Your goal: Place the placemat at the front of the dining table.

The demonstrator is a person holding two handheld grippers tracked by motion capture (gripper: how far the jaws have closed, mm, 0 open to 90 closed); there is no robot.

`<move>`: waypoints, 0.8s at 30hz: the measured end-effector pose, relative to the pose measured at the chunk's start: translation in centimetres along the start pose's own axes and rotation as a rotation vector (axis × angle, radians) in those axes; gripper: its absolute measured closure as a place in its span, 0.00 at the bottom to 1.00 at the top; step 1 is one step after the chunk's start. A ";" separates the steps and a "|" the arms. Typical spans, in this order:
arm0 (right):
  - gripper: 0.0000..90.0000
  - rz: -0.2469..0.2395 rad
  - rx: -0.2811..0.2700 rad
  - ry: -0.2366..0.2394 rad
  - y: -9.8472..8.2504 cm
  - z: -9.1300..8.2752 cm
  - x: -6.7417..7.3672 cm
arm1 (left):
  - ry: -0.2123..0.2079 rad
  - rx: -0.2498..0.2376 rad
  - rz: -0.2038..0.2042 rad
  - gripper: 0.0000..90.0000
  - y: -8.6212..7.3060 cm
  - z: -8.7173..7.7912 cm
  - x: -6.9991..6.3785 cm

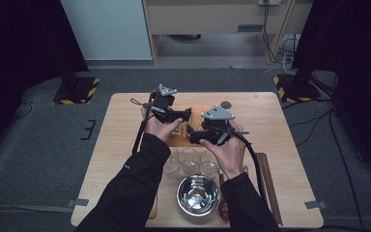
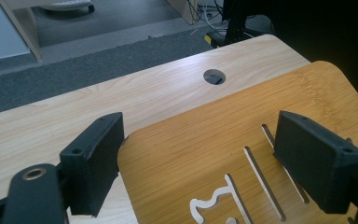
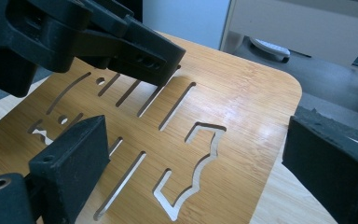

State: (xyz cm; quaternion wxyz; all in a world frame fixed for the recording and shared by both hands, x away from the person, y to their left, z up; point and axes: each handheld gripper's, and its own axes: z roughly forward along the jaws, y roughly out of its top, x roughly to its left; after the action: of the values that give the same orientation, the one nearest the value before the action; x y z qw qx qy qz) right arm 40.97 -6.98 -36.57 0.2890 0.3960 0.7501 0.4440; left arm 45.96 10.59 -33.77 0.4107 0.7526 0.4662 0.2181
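Note:
A flat bamboo board [image 2: 214,149] with long slots and shaped cut-outs lies on the wooden table [image 1: 125,125]. In the high view it shows as an orange patch [image 1: 178,139] under both hands. My left gripper [image 2: 205,158] is open wide, its jaws straddling a rounded corner of the board without pressing on it. My right gripper [image 3: 200,163] is also open wide, one jaw over the slotted board [image 3: 233,107] and the other past its edge. The left gripper [image 3: 98,42] hangs close above the slots, opposite the right one. In the high view the left gripper [image 1: 182,115] and the right gripper [image 1: 194,135] point toward each other.
Three clear glasses [image 1: 189,159] stand in a row just in front of the board. A steel bowl [image 1: 198,194] sits near the front edge, with a wooden spoon [image 1: 222,193] and dark chopsticks [image 1: 269,183] to its right. A round hole [image 2: 214,76] is in the tabletop behind the board.

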 end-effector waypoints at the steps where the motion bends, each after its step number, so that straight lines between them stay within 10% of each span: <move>1: 0.08 0.002 0.001 -0.001 0.0 0.0 -0.1 | 0.000 0.000 0.002 0.18 0.1 0.1 0.0; 24: 0.08 0.029 0.000 -0.018 0.8 1.1 -3.0 | 0.018 0.009 0.056 0.18 2.9 2.6 -0.7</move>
State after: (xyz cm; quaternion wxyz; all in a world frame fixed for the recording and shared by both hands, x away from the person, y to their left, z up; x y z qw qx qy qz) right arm 43.66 -8.78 -36.13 0.2891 0.4107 0.7416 0.4447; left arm 48.96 8.20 -32.81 0.3970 0.7652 0.4497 0.2339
